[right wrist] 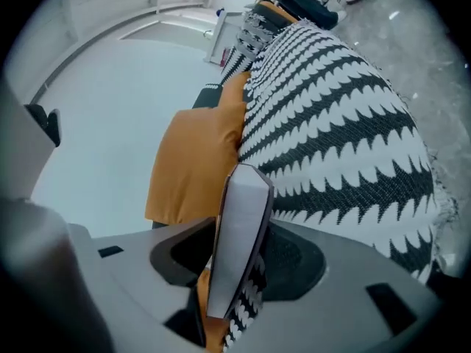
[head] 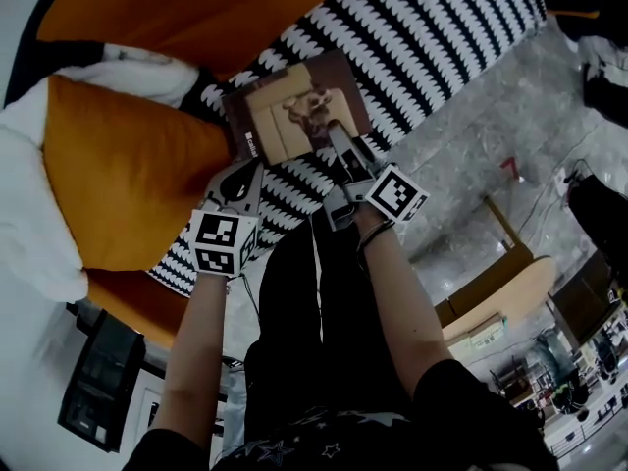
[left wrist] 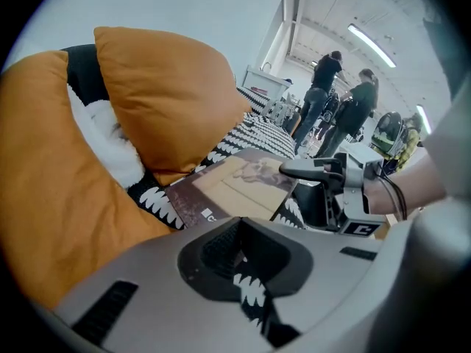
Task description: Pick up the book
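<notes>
Closest in, the person's bare forearms reach out over dark trousers, each hand carrying a tool with a marker cube. The left tool is released: its jaws stand slightly apart with nothing in them, only the black-and-white striped throw showing through the gap, and it hovers just left of the book's near corner. The right tool is clenched on the book, one jaw lying across the brown and tan cover; in its own view the pale page edge stands edge-on between the jaws and fills the gap. The book lies tilted over the striped throw, just right of an orange cushion. A white cushion lies left of that. Beyond, grey floor spreads out, and two people stand far off in the hall.
</notes>
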`<state>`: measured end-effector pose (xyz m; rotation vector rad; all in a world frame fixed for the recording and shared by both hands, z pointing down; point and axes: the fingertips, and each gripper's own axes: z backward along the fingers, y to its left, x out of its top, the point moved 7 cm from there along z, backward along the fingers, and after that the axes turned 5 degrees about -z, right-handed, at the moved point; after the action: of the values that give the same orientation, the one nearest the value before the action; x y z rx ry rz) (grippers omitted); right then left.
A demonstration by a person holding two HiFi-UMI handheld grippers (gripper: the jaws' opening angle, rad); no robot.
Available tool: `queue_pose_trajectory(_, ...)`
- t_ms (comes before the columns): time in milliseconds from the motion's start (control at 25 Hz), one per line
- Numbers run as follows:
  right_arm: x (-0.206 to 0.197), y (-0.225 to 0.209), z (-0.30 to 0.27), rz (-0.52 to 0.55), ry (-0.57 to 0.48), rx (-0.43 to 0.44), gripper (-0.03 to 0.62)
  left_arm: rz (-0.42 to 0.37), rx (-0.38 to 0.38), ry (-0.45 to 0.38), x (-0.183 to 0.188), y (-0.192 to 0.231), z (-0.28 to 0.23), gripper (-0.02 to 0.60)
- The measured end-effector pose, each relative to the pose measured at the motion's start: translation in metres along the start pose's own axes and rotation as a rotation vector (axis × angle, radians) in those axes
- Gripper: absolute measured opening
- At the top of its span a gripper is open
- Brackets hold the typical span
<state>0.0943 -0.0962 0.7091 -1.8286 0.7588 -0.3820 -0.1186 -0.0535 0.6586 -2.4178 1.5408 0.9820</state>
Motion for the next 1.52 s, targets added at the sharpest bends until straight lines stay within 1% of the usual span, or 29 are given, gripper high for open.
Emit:
queue_pose_trajectory(80, 0.009, 0.009, -0.004, 0.016, 0.0, 0.002, 0.189, -0.003, -0.001, 0.001, 0.008, -0.003, -0.001, 0.005)
queue_pose_trajectory(160, 0.015, 0.012, -0.009, 0.012, 0.005, -0.031, 0.19, -0.007, -0.001, -0.001, 0.014, -0.006, 0.003, 0.005)
queue_pose_trajectory(240, 0.013, 0.015, -0.017, -0.007, 0.0, -0.051, 0.19, -0.008, -0.001, -0.008, 0.011, -0.004, 0.011, 0.005)
queue_pose_trajectory(360, 0.013, 0.016, -0.039, -0.031, -0.012, -0.048, 0.19, -0.009, 0.001, -0.014, 0.008, 0.002, 0.016, 0.005)
queue_pose_trajectory(520, 0.03, 0.018, -0.071, -0.029, 0.023, -0.042, 0.192, -0.01, 0.004, -0.012, 0.019, 0.005, 0.009, 0.005)
queue_pose_trajectory(600, 0.023, 0.019, -0.08, -0.045, 0.023, -0.046, 0.219, -0.007, 0.008, -0.013, 0.013, 0.009, 0.014, 0.005)
queue_pose_trajectory(680, 0.015, 0.016, -0.084, -0.096, 0.008, -0.038, 0.248, -0.002, 0.011, -0.013, 0.004, 0.013, 0.02, 0.005)
queue_pose_trajectory(760, 0.012, 0.01, -0.085, -0.127, 0.01, -0.034, 0.253, 0.004, 0.013, -0.011, -0.001, 0.015, 0.022, 0.005)
queue_pose_trajectory(840, 0.011, 0.006, -0.086, -0.113, 0.027, -0.048, 0.249, 0.008, 0.015, -0.01, -0.004, 0.016, 0.021, 0.005)
queue_pose_trajectory(880, 0.011, 0.006, -0.087, -0.104, 0.03, -0.057, 0.233, 0.009, 0.016, -0.009, -0.005, 0.016, 0.021, 0.005)
queue_pose_trajectory(920, 0.011, 0.006, -0.087, -0.101, 0.027, -0.063, 0.173, 0.011, 0.017, -0.008, -0.006, 0.016, 0.021, 0.005)
queue_pose_trajectory(1080, 0.01, 0.014, -0.081, -0.105, -0.003, -0.059, 0.157, 0.012, 0.021, -0.011, -0.008, 0.014, 0.027, 0.005)
queue_pose_trajectory(1160, 0.009, 0.024, -0.076, -0.072, -0.013, -0.056, 0.152, 0.008, 0.023, -0.02, -0.005, 0.013, 0.034, 0.005)
queue_pose_trajectory(1320, 0.012, 0.056, -0.059, 0.031, -0.023, -0.048, 0.149, -0.009, 0.03, -0.041, 0.005, 0.011, 0.055, 0.005)
queue_pose_trajectory(1440, 0.02, 0.084, -0.042, 0.062, -0.045, -0.026, 0.147, -0.014, 0.031, -0.061, 0.017, 0.007, 0.075, 0.005)
queue_pose_trajectory(1520, 0.031, 0.109, -0.03, 0.092, -0.073, 0.003, 0.146, -0.02, 0.033, -0.092, 0.032, 0.006, 0.089, 0.005)
